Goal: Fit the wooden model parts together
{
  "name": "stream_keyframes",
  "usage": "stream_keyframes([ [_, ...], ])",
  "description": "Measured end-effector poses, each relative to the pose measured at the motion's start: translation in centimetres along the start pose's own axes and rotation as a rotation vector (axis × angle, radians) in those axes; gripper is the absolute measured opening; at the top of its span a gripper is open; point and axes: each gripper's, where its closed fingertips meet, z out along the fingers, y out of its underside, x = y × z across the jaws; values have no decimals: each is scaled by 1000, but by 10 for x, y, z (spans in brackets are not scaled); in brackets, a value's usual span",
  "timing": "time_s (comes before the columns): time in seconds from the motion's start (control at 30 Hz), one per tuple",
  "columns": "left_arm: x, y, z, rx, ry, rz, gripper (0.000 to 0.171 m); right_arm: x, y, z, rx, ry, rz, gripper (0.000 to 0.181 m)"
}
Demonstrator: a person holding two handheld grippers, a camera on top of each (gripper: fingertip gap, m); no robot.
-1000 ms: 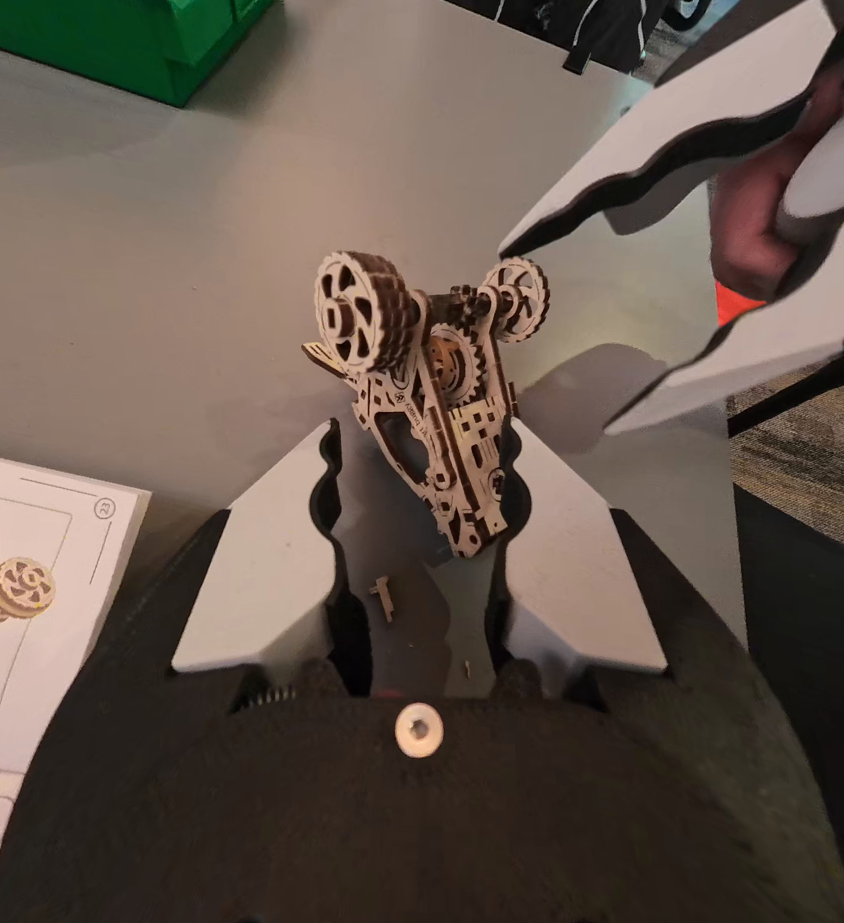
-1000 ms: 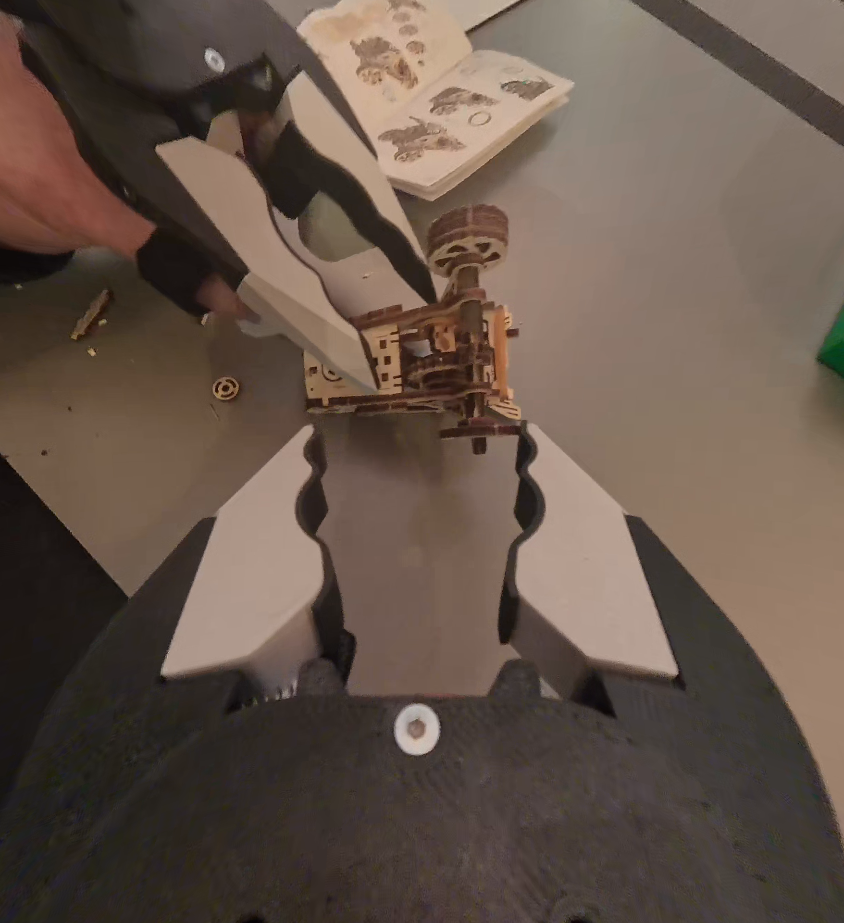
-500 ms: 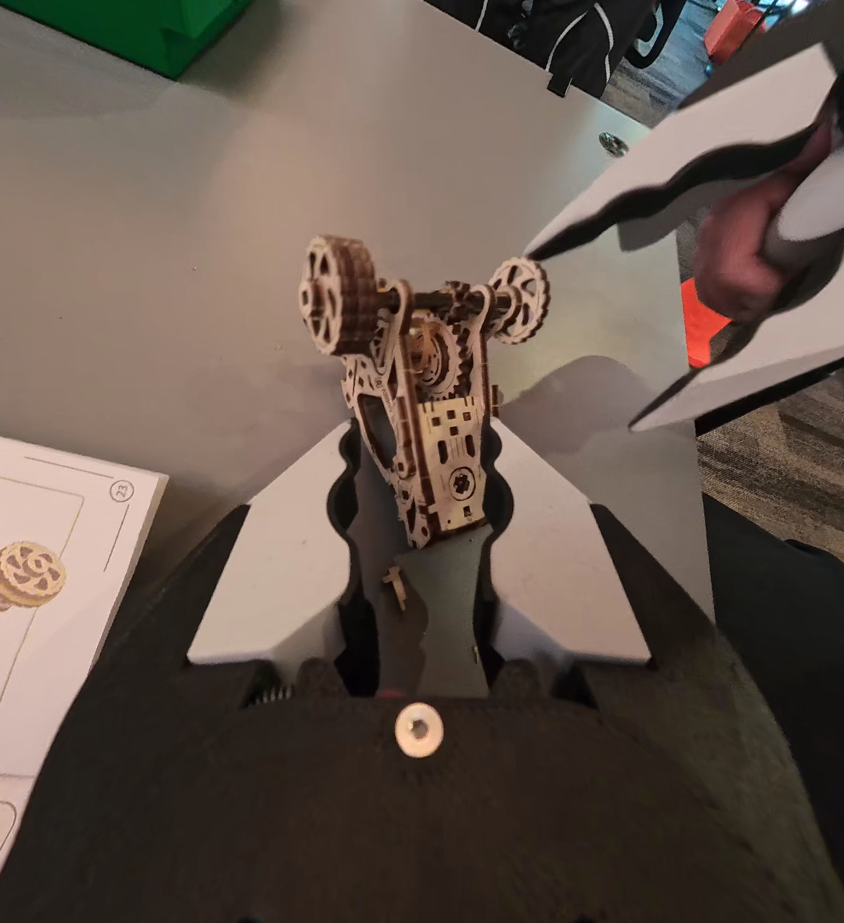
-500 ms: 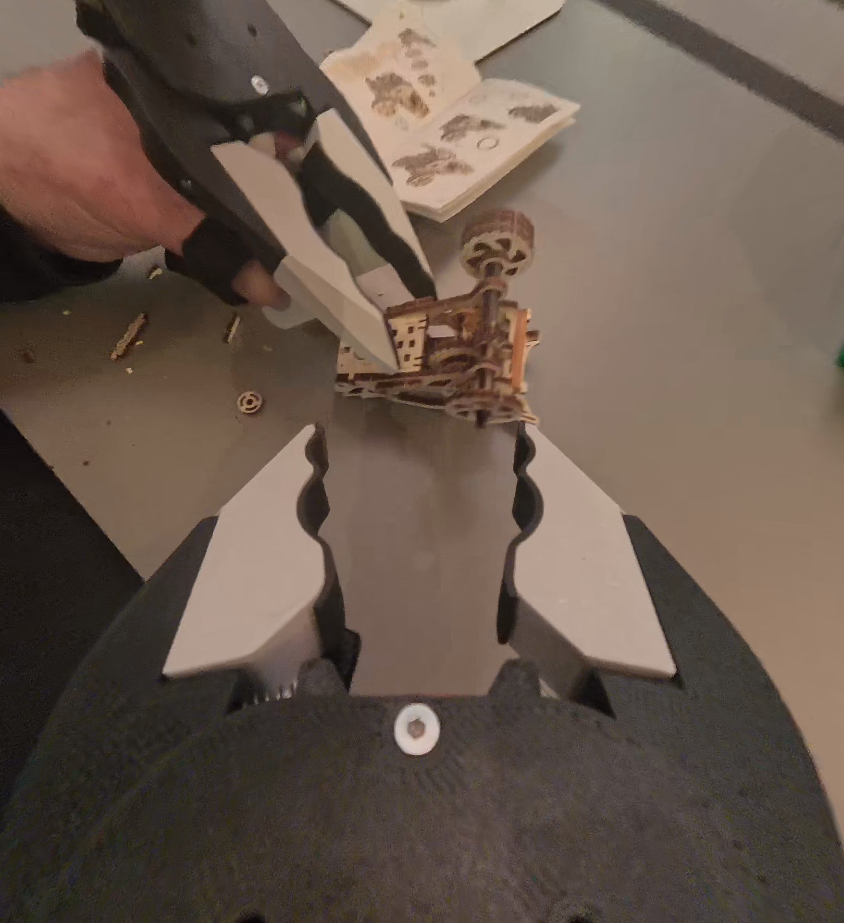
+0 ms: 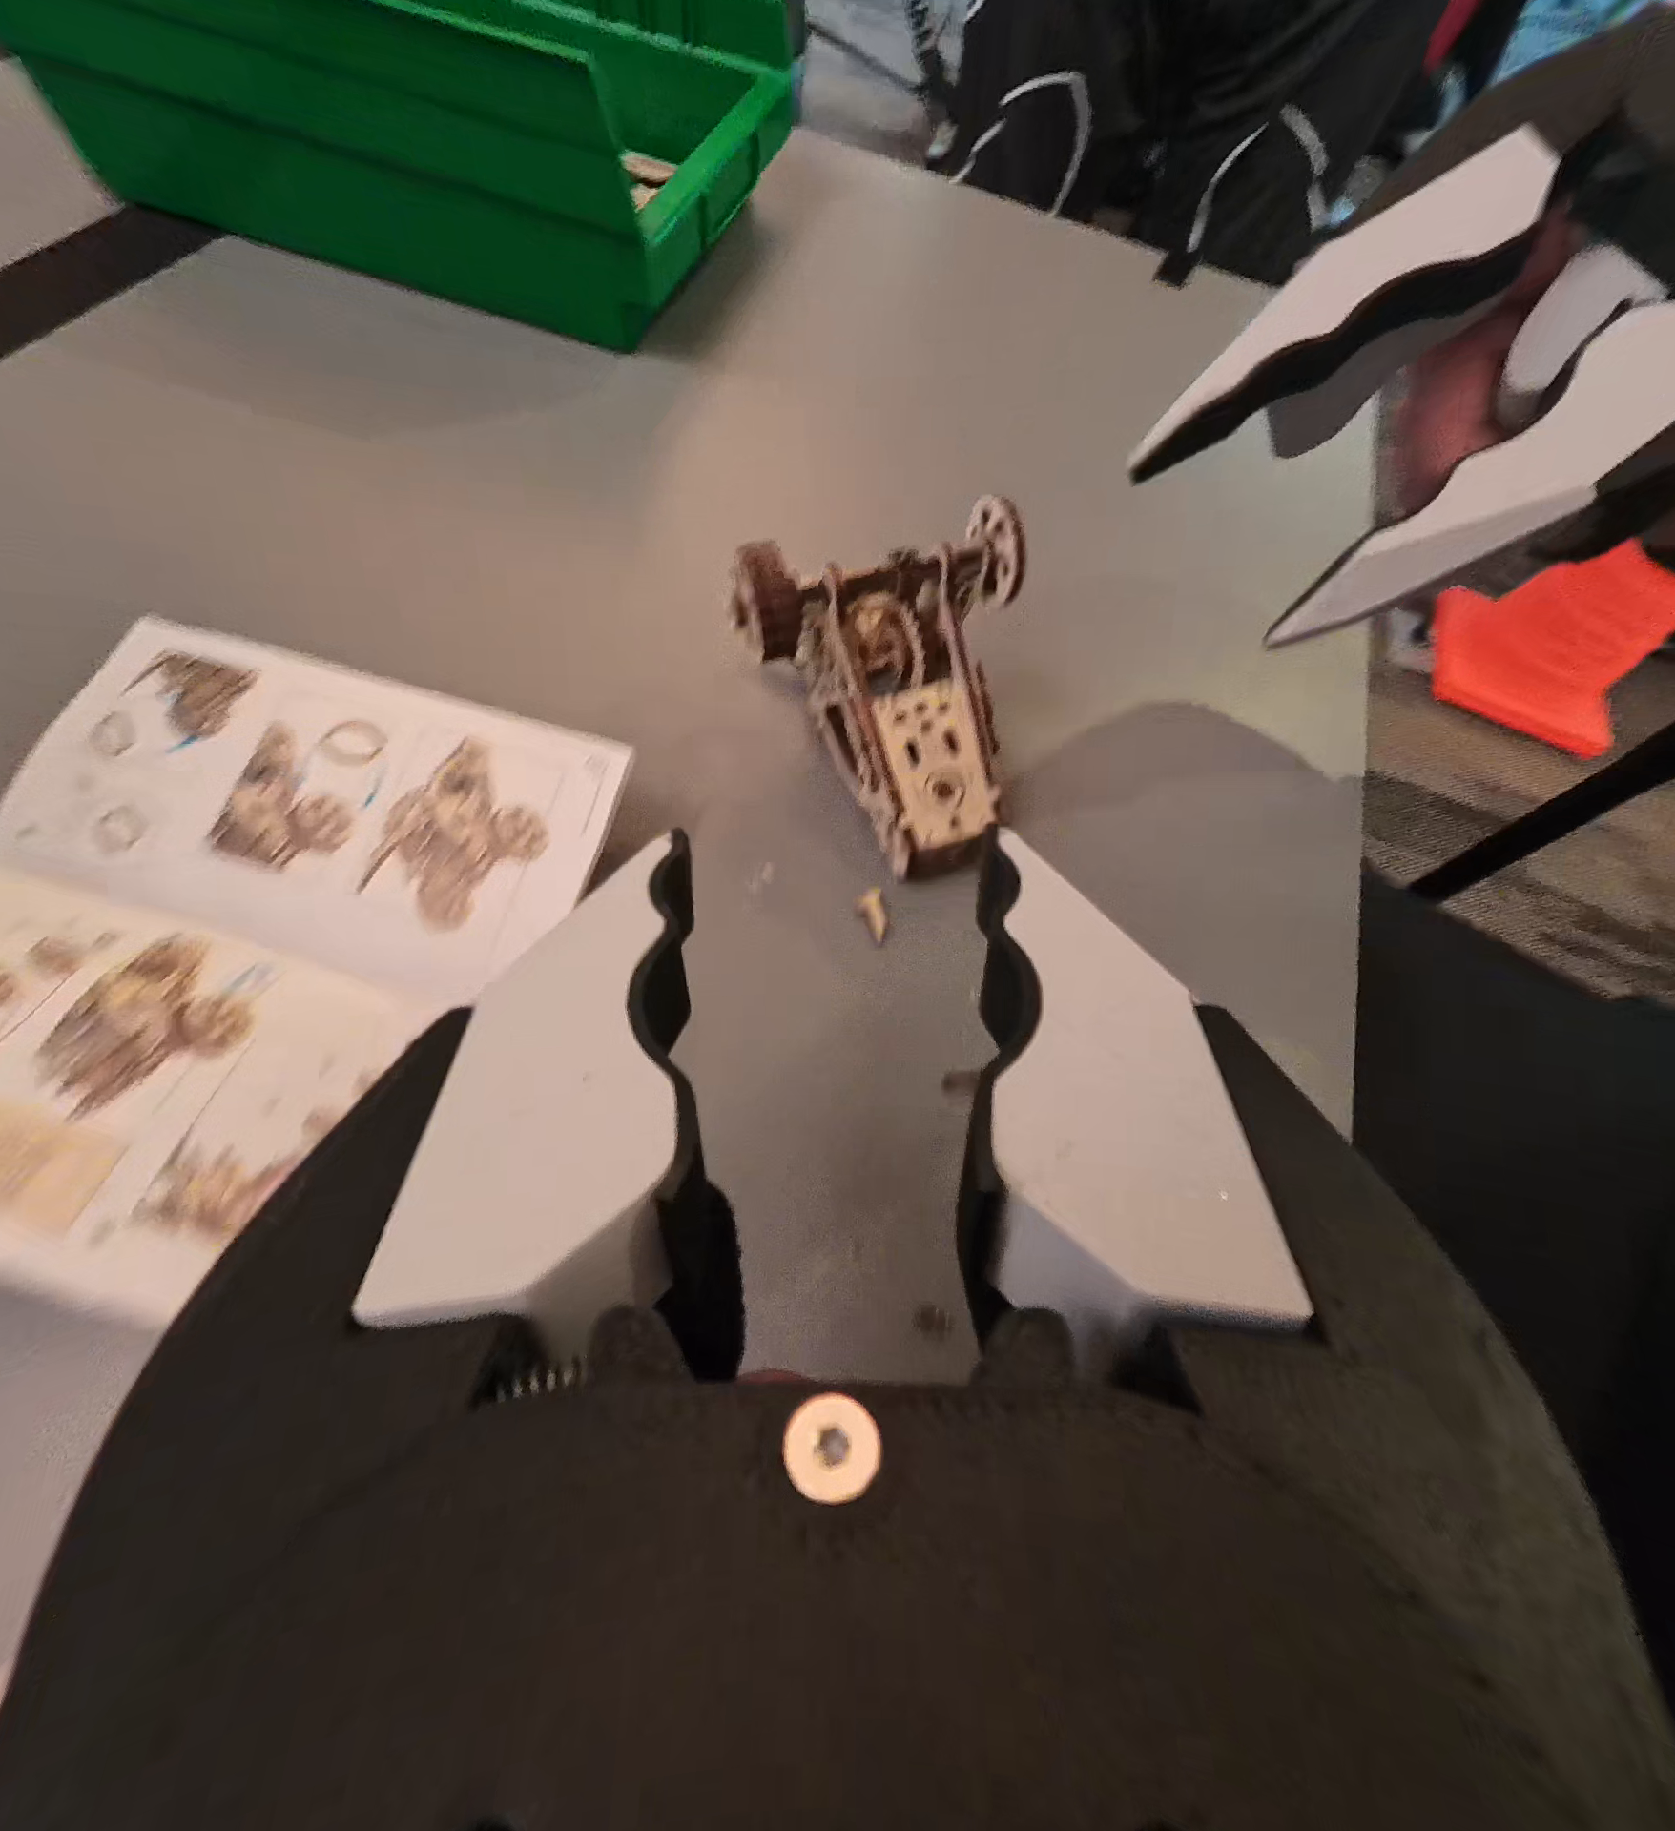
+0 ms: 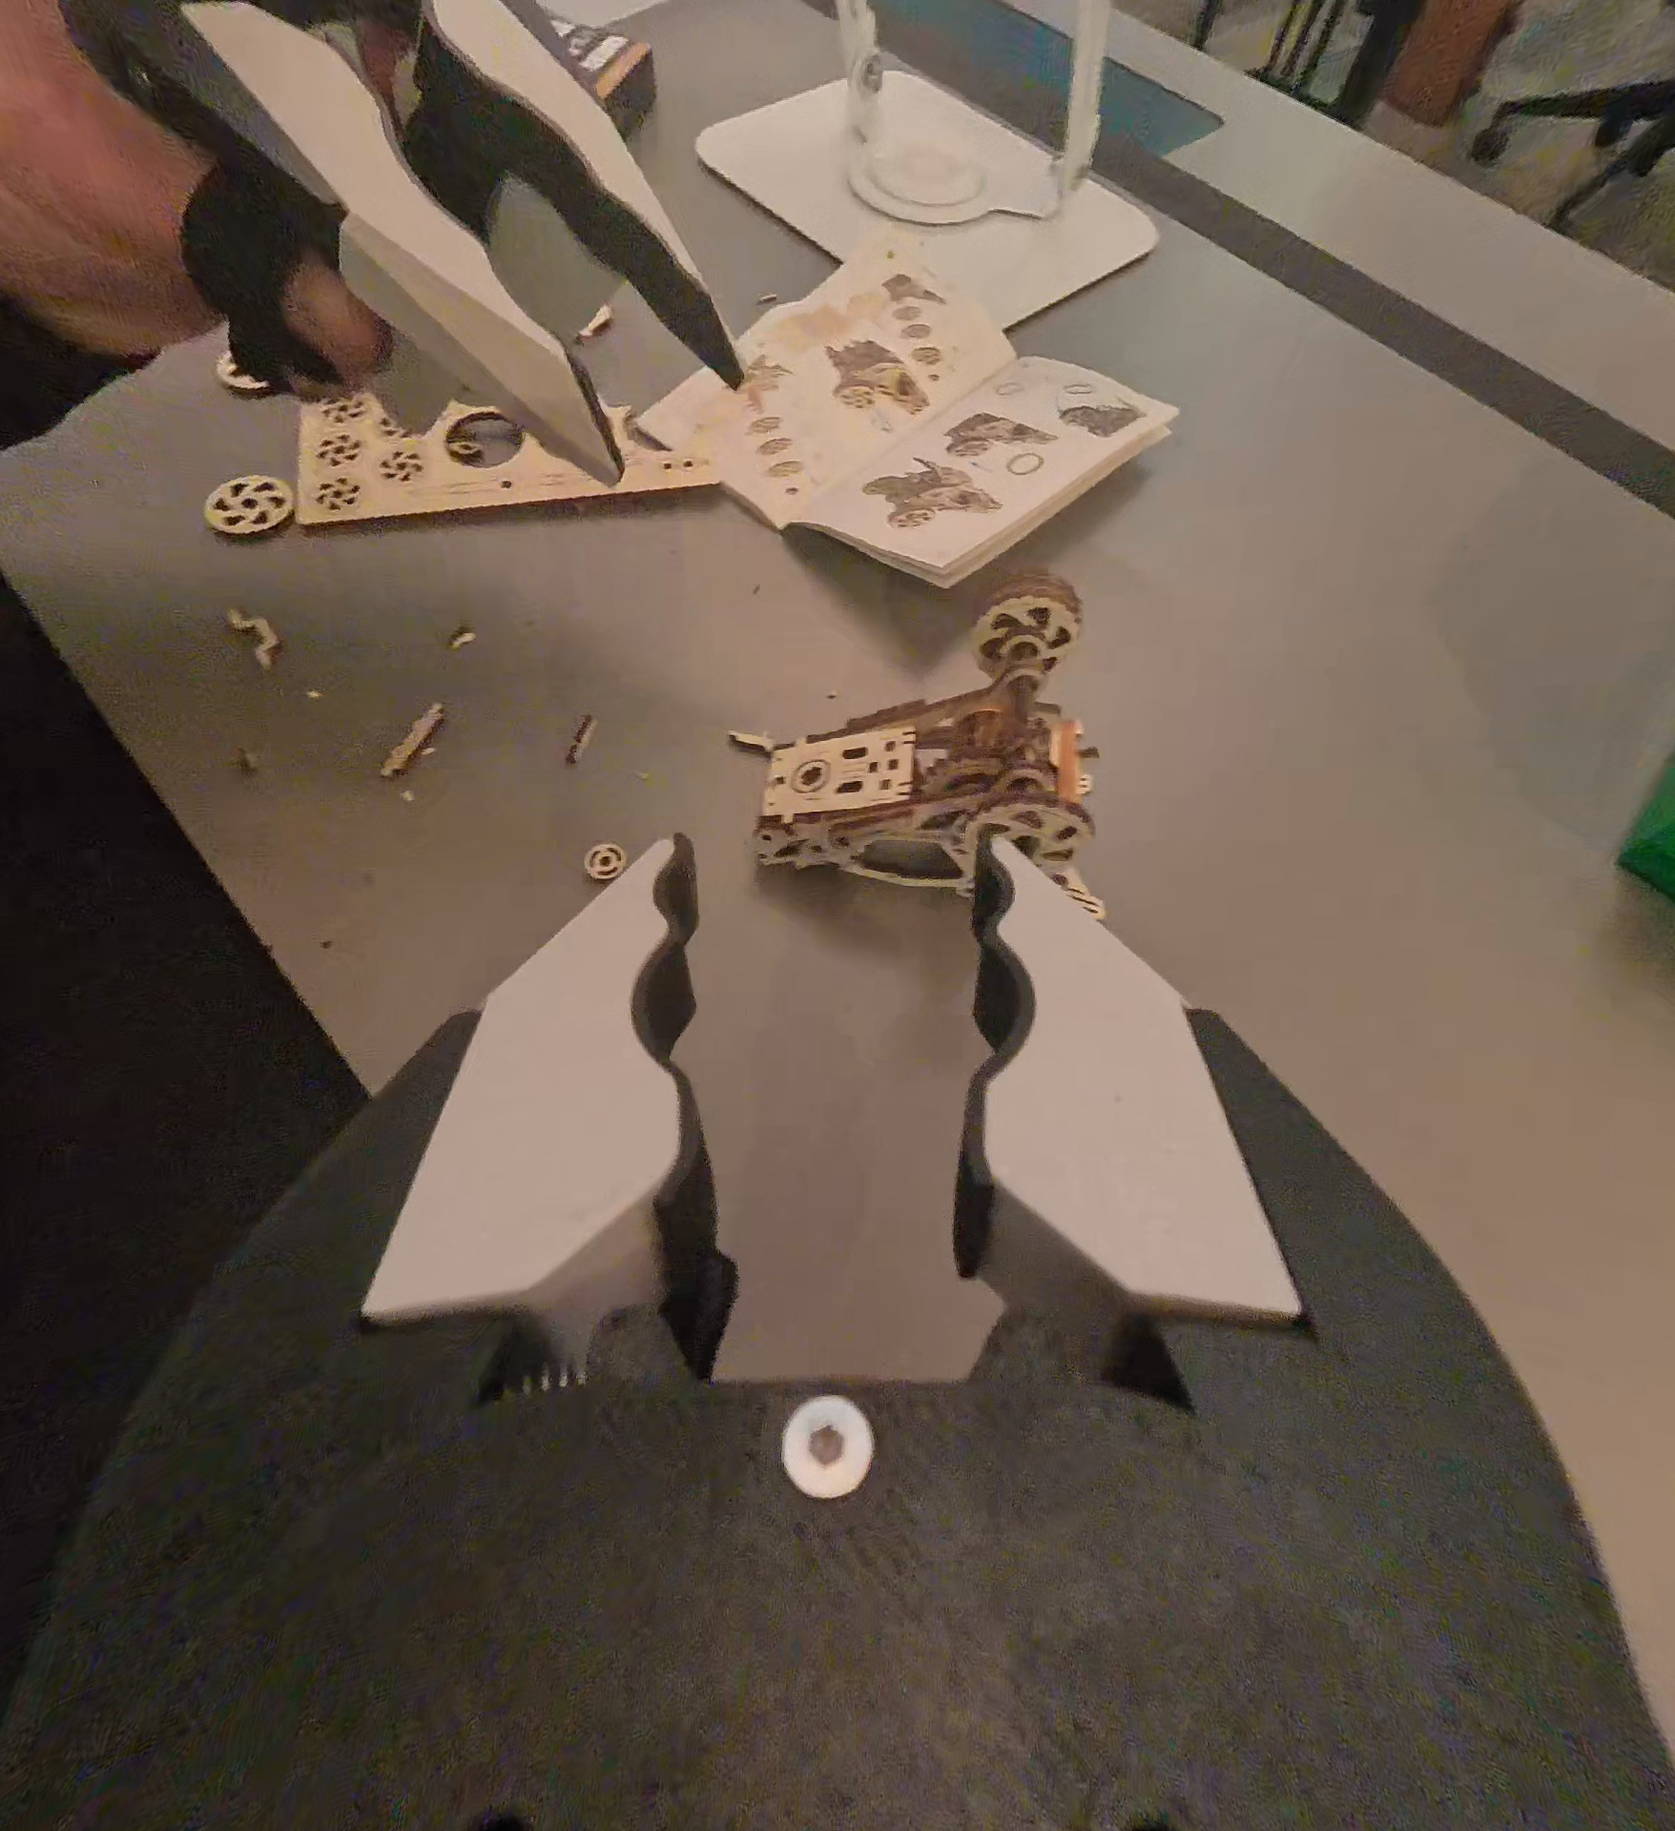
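The partly built wooden model [image 5: 888, 694], with a thick wheel and a thin wheel on one axle, lies on the grey table [image 5: 417, 495], free of both grippers. It also shows in the right wrist view [image 6: 923, 793]. My left gripper [image 5: 838, 847] is open and empty, raised and back from the model; it also shows in the right wrist view [image 6: 670, 424]. My right gripper [image 6: 834, 852] is open and empty, just short of the model; it also shows in the left wrist view [image 5: 1202, 557]. A wooden parts sheet [image 6: 477, 476] lies under the left gripper, with a loose wheel [image 6: 249, 503] beside it.
An open instruction booklet [image 5: 269, 842] lies left of the model. A green bin [image 5: 397, 149] stands at the back. Wood scraps [image 6: 412, 738] and a small ring [image 6: 604, 860] lie near the table's edge. A white stand base [image 6: 923, 188] sits behind the booklet [image 6: 933, 436]. An orange object [image 5: 1557, 644] lies on the floor.
My left gripper opened, let go of the model and pulled up and back. The model now lies on the table. My right gripper also drew back, still open.
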Motion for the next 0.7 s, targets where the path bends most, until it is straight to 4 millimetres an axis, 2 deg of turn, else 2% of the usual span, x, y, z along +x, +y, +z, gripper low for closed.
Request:
stream_keyframes([
  [0.07,-6,17,-30,-29,-79,-8,51,-28,4,6,-59,-146,13,38],
  [0.17,-6,42,-70,-50,-135,-94,49,-58,15,20,-150,-236,-26,37],
  [0.27,-14,71,-104,-124,-239,-166,50,-78,12,30,-167,-280,-82,36],
  [0.37,-20,110,-134,-245,-345,-229,51,-88,7,37,-170,-300,-118,39],
  [0.43,-17,141,-151,-350,-394,-265,56,-93,9,43,-195,-316,-136,41],
  [0.5,-9,160,-160,-374,-397,-287,58,-98,9,47,-200,-347,-155,41],
  [0.6,-4,178,-168,-395,-397,-331,59,-100,7,54,-209,-368,-160,43],
  [0.7,-18,183,-181,-404,-451,-315,58,-106,1,63,-201,-391,-175,43],
])
